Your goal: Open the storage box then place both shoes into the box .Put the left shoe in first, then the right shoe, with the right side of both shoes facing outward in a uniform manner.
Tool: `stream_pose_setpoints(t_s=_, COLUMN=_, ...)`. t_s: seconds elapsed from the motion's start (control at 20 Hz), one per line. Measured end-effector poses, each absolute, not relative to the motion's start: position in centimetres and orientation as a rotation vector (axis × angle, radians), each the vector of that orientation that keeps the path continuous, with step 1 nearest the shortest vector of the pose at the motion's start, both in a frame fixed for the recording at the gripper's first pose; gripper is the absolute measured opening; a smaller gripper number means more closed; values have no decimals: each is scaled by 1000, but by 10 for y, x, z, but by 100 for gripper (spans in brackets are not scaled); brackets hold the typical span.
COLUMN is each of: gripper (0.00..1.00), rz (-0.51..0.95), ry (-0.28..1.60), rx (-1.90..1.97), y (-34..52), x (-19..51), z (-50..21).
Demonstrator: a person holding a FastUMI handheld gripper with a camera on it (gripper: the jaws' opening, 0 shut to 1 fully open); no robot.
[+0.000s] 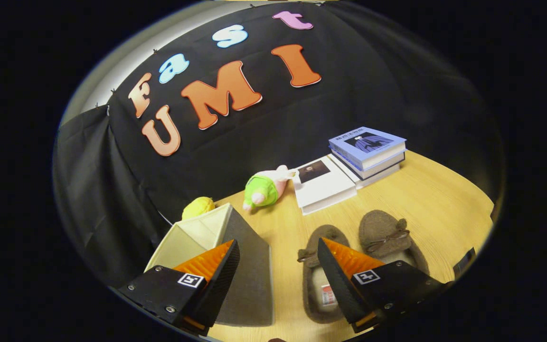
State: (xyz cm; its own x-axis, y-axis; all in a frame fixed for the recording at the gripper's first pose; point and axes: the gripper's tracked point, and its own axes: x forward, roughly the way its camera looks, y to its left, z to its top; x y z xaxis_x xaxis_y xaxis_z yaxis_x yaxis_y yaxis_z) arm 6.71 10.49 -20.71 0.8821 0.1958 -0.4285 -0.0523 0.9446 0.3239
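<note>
1. Gripper view: gripper held above the table, fingers spread wide apart, gripping nothing; left finger over the storage box, right finger over the left shoe.
2. Storage box under the left finger near the table's left edge: fabric-covered, grey outside, pale cream inside, flap apparently lifted, though hard to tell how far.
3. Left shoe and right shoe side by side on the wood-grain table, just right of the box, toes toward the far edge; brown, fuzzy, soft moccasin slippers with small bows. Likely set as a pair for easy one-by-one pickup; neither boxed yet.
4. Toward the far edge: a green and pink plush toy, a yellow ball behind the box, a stack of books beside a flat white book, all well clear of the shoes.
</note>
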Motion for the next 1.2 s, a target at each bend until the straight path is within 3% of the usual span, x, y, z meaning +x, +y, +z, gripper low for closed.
stream_pose_setpoints(t_s=0.3, gripper=95, rz=57, ry=538, rx=303, y=77, x=57, z=-249)
stream_pose_setpoints(t_s=0.5, gripper=87, rz=21, ry=562, rx=299, y=65, x=54, z=-269)
stream_pose_setpoints(t_s=1.0, gripper=52, rz=-80, ry=569, rx=69, y=52, x=67, z=-292)
stream_pose_setpoints(t_s=1.1, gripper=41, rz=-107, ry=589, rx=31, y=47, x=65, z=-298)
stream_pose_setpoints(t_s=1.2, gripper=17, rz=-125, ry=601, rx=1, y=42, x=64, z=-299)
